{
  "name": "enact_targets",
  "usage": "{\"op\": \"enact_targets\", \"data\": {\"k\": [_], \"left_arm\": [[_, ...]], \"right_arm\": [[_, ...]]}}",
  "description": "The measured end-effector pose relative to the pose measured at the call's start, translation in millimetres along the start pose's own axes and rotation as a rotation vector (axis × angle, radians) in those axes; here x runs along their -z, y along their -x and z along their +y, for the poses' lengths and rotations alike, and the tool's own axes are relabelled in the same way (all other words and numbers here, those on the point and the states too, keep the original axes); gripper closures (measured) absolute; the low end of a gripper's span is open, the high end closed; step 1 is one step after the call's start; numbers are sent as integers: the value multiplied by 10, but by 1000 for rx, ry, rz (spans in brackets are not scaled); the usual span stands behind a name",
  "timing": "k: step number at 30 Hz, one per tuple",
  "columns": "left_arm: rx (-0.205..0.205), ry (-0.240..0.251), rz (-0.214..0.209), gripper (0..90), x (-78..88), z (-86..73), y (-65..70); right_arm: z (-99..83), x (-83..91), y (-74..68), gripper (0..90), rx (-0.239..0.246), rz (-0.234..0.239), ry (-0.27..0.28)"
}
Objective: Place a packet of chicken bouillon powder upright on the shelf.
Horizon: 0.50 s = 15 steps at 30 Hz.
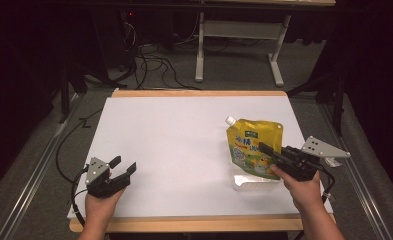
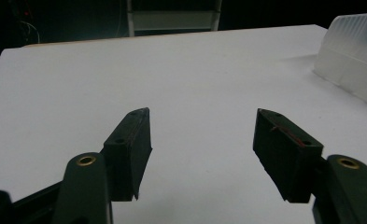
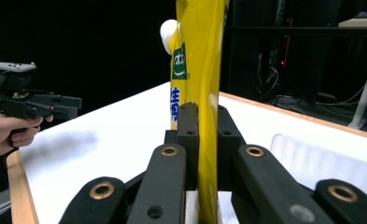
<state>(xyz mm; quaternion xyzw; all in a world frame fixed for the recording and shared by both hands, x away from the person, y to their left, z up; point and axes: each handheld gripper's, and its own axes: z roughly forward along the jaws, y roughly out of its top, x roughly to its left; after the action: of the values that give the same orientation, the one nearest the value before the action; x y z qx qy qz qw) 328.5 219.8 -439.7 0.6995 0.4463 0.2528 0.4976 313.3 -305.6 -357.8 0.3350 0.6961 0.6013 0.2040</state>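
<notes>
Yellow pouch upright, clamped by right gripper; left gripper wide open, empty, low over table.

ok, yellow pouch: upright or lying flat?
Upright. The yellow pouch stands on edge, white spout at top, clamped between the right tongs above the clear container.

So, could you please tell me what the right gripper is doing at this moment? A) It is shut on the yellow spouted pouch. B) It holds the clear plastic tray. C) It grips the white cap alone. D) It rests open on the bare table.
A: in the right gripper view the right gripper has its jaws pressed on both faces of the yellow spouted pouch, well below the white cap.
</notes>
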Motion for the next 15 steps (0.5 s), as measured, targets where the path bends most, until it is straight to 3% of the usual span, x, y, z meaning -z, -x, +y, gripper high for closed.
{"op": "enact_targets", "data": {"k": [15], "left_arm": [[-6,-8,-4,375,-19,-4,11]], "right_arm": [[-113,-93,63,858,-11,-21,-37]]}}
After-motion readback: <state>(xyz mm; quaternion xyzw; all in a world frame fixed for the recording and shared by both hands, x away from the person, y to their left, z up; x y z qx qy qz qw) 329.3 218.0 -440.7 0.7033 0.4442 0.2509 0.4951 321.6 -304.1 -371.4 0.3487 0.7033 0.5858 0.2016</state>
